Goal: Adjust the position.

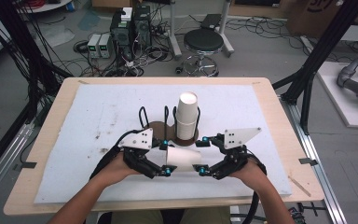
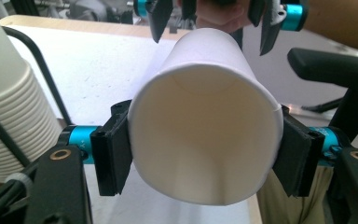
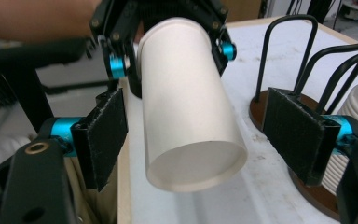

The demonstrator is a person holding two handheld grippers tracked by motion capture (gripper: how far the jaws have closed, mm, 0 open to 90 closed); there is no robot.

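sideways: left gripper clamped on paper cup near its rim; right gripper spread wide, pads clear of cup.

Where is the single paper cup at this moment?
In the high view the single paper cup lies sideways between both grippers, clamped by the left gripper, just before the cup stack.

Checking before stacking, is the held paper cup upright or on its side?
On its side: the paper cup lies level in the left gripper, mouth facing its camera.
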